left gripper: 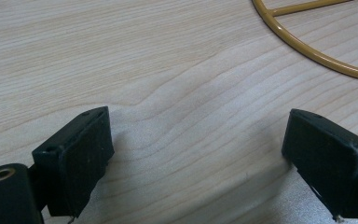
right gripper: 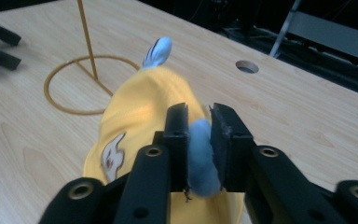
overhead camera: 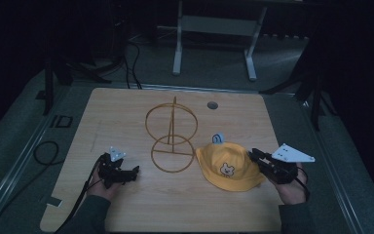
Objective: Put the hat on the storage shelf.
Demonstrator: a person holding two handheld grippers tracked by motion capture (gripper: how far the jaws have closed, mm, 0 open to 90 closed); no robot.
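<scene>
Right gripper point(right gripper: 199, 114) pinches one pale-blue ear point(right gripper: 200, 156) of the yellow hat point(overhead camera: 230, 166), which lies beside the wire stand point(overhead camera: 171, 136) — soft, light cloth, likely to sag, so the ear seems a fair hold; left gripper point(overhead camera: 126, 171) stands spread, empty.

We rest our left gripper point(overhead camera: 135, 170) low near the table with its jaws spread wide and nothing between them, while our right gripper point(overhead camera: 252, 154) points left with its jaws pinched close on a soft blue bit.
</scene>
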